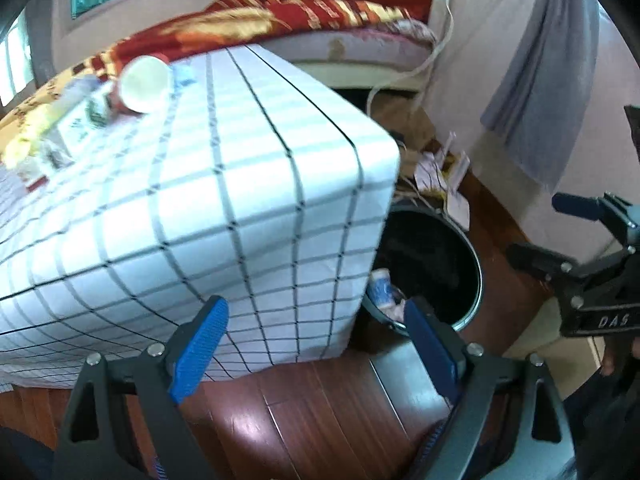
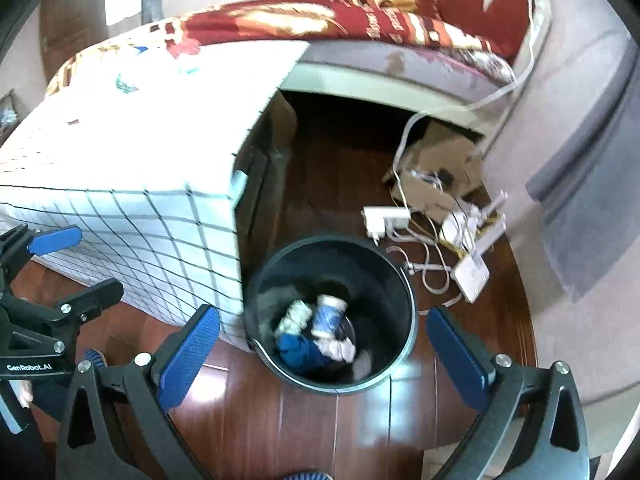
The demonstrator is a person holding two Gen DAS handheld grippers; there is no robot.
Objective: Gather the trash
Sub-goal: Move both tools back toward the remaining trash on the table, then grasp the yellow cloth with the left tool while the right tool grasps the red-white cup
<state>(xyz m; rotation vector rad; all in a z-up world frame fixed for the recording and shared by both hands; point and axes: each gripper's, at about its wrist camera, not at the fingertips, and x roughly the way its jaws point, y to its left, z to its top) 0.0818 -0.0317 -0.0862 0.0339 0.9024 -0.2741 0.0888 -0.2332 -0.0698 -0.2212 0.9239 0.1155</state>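
A black bin stands on the wooden floor beside the corner of a table under a checked cloth. Inside the bin lie blue-and-white paper cups and crumpled scraps. On the tabletop a white paper cup lies on its side next to wrappers and small boxes. My left gripper hovers open in front of the table's side, with nothing between its blue pads. My right gripper hangs open above the bin, also empty. Each gripper shows in the other's view, the right gripper and the left gripper.
Behind the table is a bed with a red and gold quilt. A cardboard box, white cables and a white router lie on the floor past the bin. A grey cloth hangs at the right wall.
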